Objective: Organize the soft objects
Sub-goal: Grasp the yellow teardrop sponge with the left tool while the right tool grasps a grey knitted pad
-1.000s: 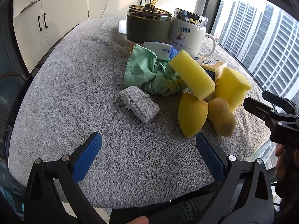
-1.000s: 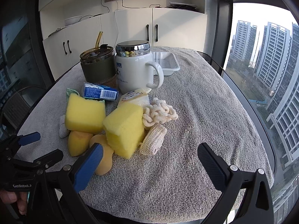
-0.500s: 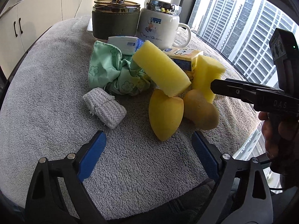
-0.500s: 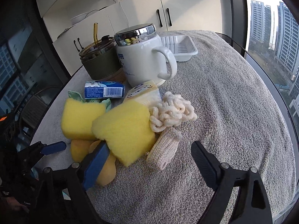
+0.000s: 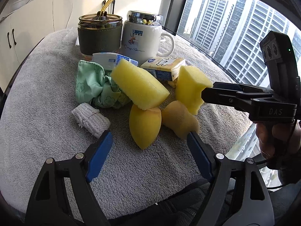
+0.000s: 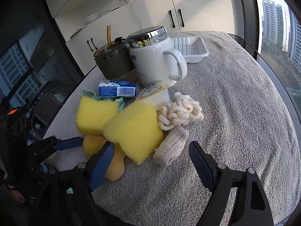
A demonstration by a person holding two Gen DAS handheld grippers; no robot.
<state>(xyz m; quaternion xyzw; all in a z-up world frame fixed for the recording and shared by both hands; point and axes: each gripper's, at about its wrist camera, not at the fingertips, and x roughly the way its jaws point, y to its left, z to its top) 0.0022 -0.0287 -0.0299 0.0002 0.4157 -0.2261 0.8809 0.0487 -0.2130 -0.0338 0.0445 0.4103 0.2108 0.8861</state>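
Note:
A pile of soft things lies on the grey towel: a green flowered cloth, a white woven roll, two yellow sponge blocks, a yellow egg sponge and a tan one. My left gripper is closing, with the yellow egg's tip between its blue pads and neither pad pressing on it. My right gripper stands open around the near sponge block and a cream woven roll. A cream looped cloth lies behind them.
Behind the pile stand a white mug, a green-sleeved glass with a straw, a blue packet and a yellow tissue pack. A white tray sits at the far edge. Windows run along one side.
Both grippers have come closer to the pile. The left jaws have narrowed around the egg sponge. The right gripper's finger now reaches the sponge block, and its jaws are a little narrower.

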